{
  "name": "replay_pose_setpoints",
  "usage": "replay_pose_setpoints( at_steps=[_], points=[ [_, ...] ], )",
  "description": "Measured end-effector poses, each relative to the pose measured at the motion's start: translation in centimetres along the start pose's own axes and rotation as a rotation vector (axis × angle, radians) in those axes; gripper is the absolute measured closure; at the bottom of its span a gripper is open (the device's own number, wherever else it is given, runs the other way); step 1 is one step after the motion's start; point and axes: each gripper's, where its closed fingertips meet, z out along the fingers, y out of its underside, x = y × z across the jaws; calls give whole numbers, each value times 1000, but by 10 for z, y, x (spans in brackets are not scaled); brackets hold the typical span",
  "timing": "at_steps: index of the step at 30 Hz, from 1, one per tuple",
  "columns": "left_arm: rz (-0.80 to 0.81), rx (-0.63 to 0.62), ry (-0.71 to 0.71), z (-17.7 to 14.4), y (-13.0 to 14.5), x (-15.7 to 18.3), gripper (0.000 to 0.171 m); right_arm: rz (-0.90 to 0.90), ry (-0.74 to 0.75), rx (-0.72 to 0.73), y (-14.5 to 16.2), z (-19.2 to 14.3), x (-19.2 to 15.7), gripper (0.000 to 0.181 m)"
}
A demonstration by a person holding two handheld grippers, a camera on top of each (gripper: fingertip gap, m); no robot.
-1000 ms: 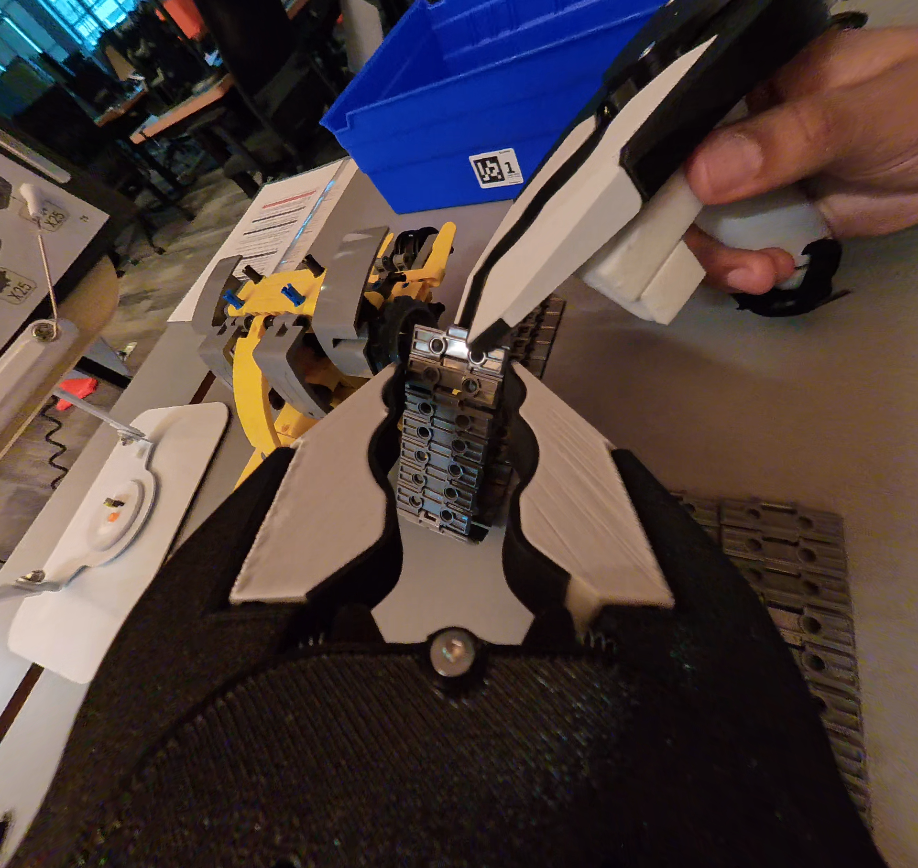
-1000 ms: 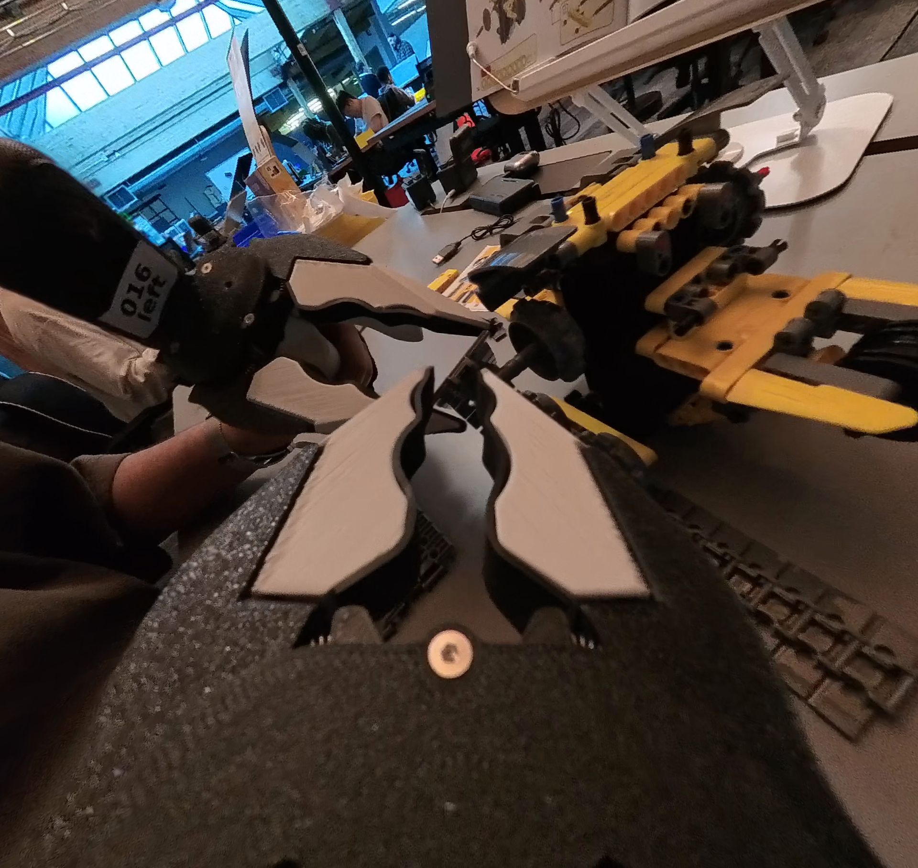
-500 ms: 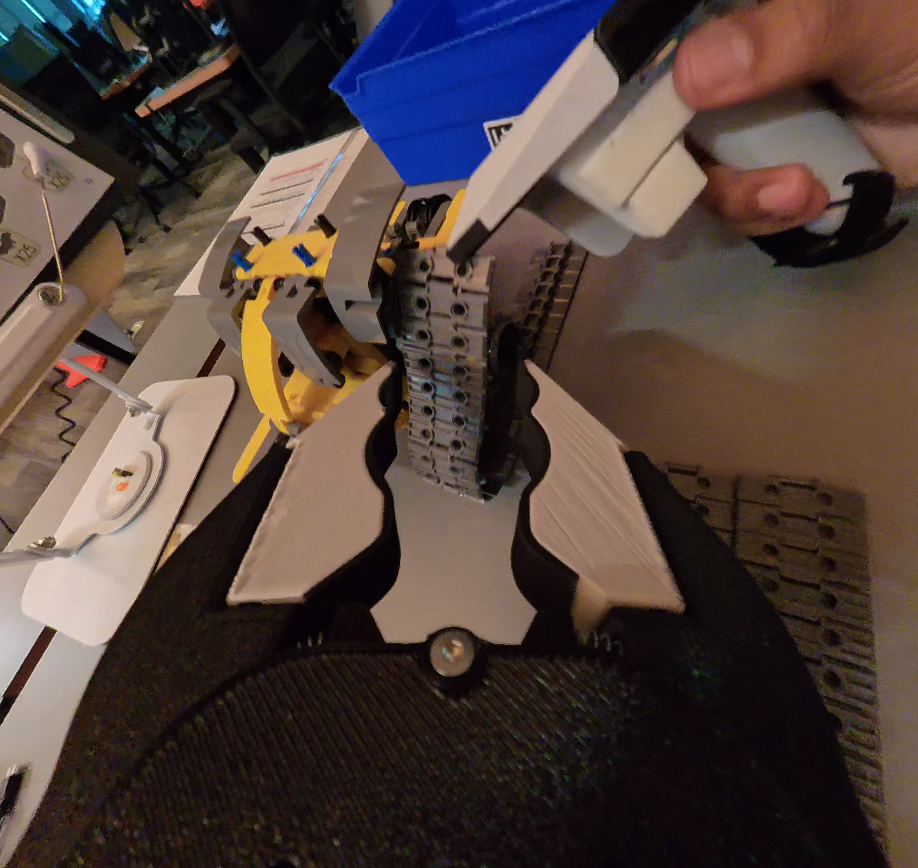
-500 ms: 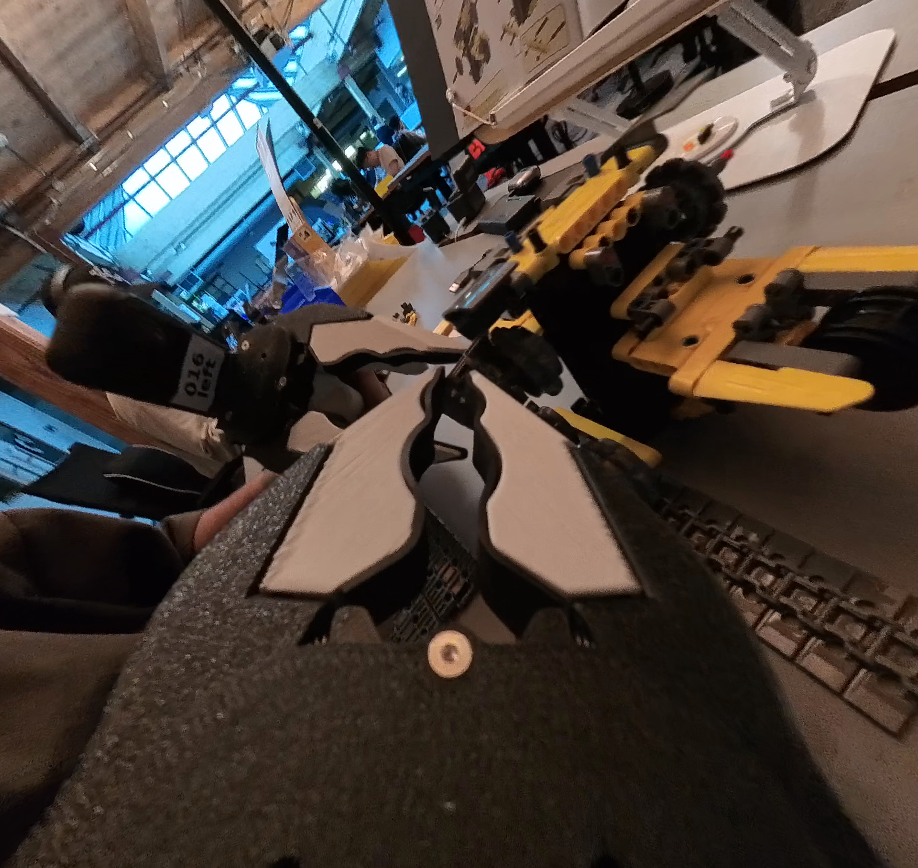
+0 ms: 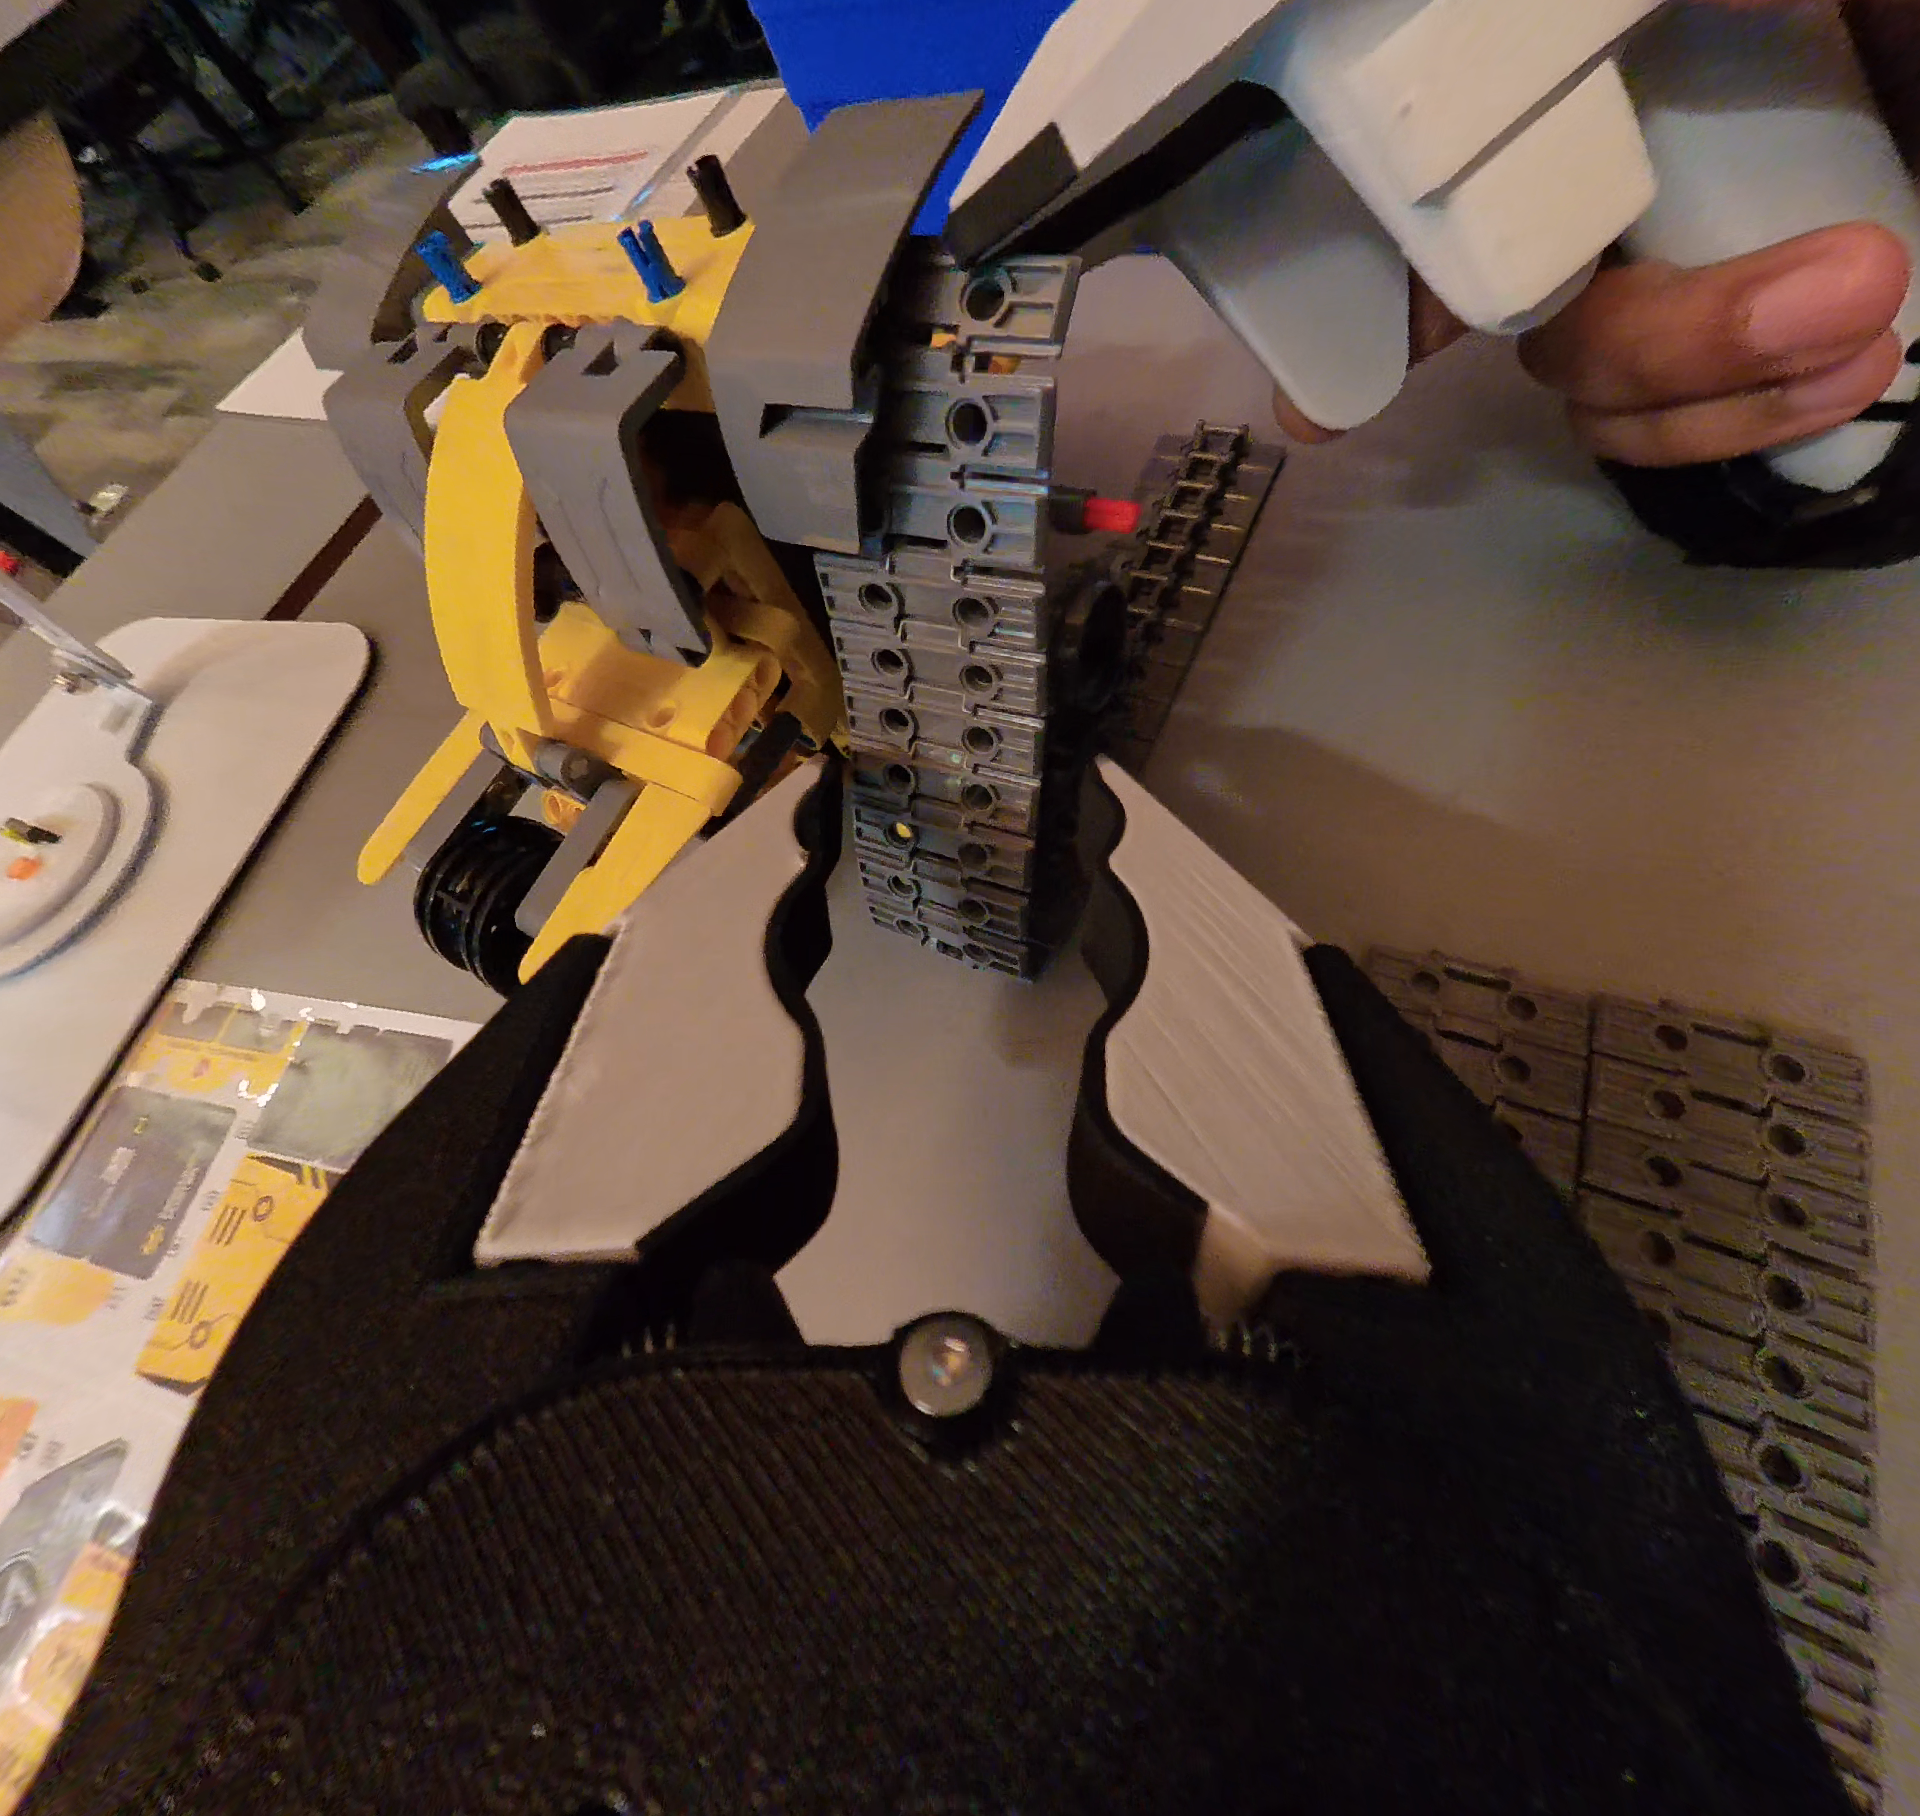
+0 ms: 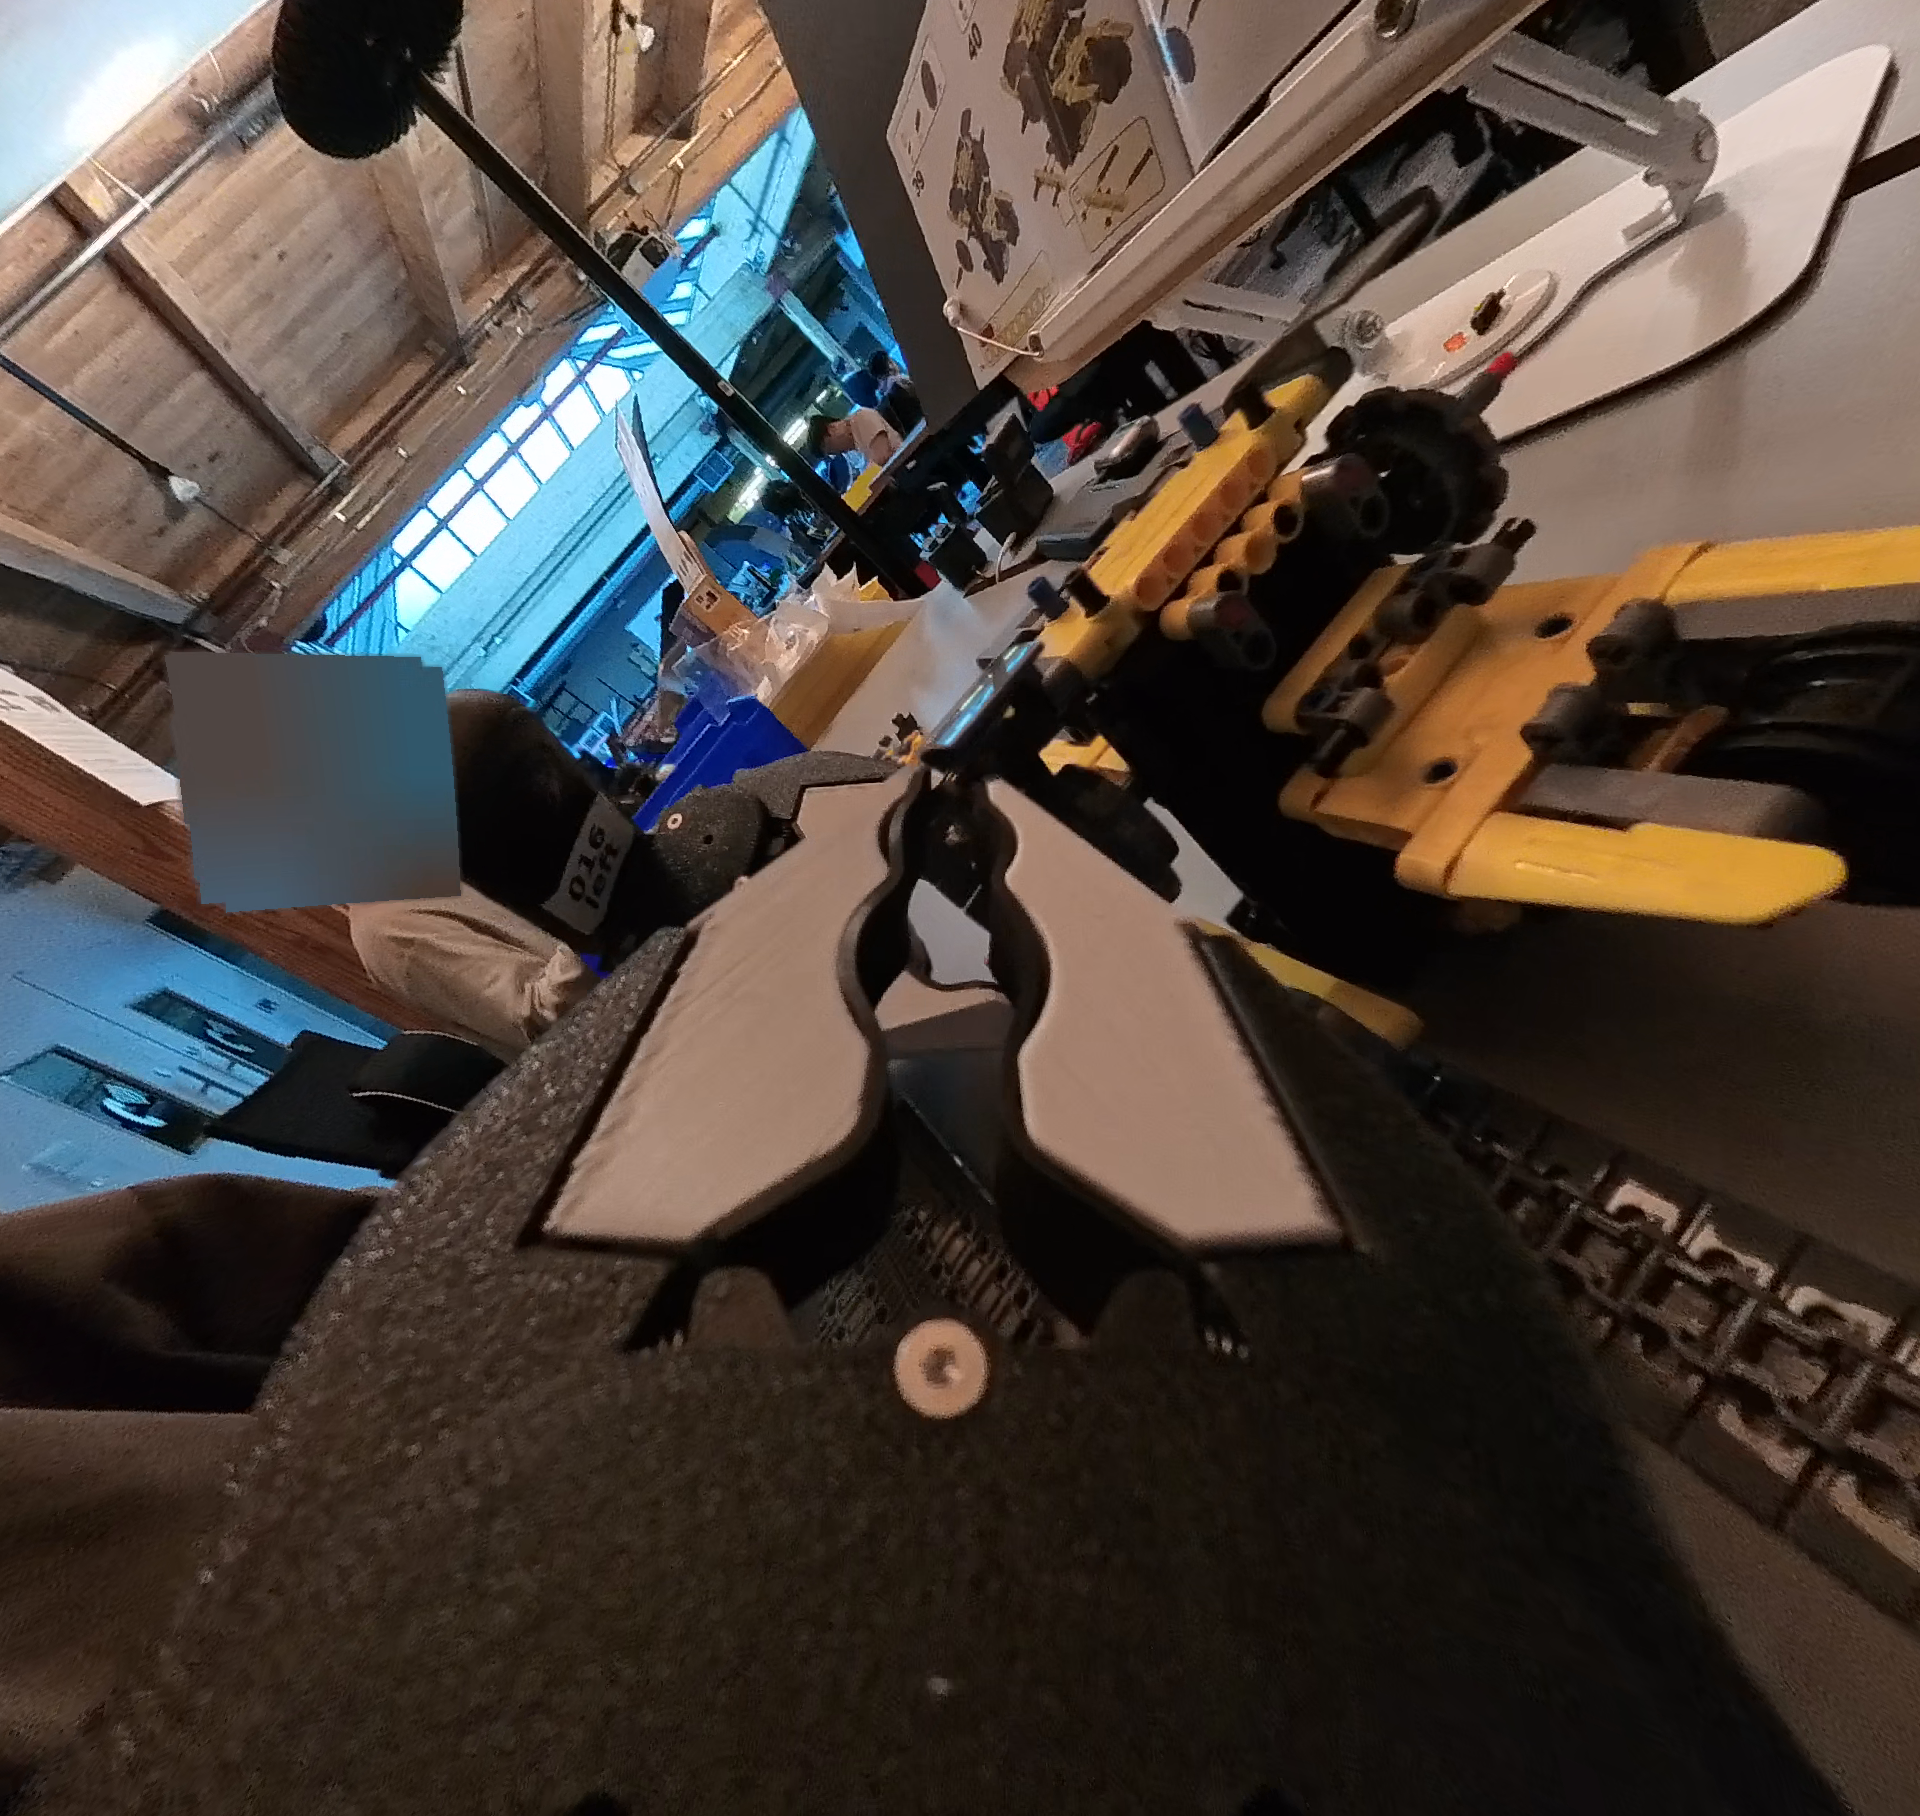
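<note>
A yellow and grey brick-built vehicle (image 5: 582, 571) stands on the grey table (image 5: 1455, 779). A grey link track (image 5: 956, 623) runs up along its side over a black wheel (image 5: 1091, 644). My left gripper (image 5: 956, 821) is shut on the lower part of this track. My right gripper (image 6: 948, 795) is shut on the track's top end, next to the vehicle (image 6: 1455, 675). It also shows in the left wrist view (image 5: 971, 239), coming in from the upper right, held by a person's hand (image 5: 1714, 343). What sits between the right fingertips is dark and hard to make out.
A second grey track strip (image 5: 1714, 1195) lies flat on the table at the right; it also shows in the right wrist view (image 6: 1714, 1351). A blue bin (image 5: 914, 21) stands behind the vehicle. A white stand base (image 5: 125, 779) and a printed sheet (image 5: 156, 1195) lie at the left. A booklet (image 6: 1039, 104) rests on the stand. Tip to tip, the grippers are about 8 centimeters apart.
My right gripper has risen with the track's end, so the track stands taller against the vehicle. My left gripper keeps its hold lower down. Both views have tilted.
</note>
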Motion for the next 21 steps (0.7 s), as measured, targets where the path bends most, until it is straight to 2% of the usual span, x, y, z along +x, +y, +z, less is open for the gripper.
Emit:
replay_pose_setpoints(
  at_steps=[3,11,21],
  points=[
    [-43,19,17,1,-2,-2,128,43,-25,7,0,3,-1,175],
    [-108,82,50,-5,-7,-6,145,70,-29,40,-3,1,1,175],
    [-113,129,-7,-8,-12,-16,152,255,-134,43,-6,4,3,174]
  ],
)
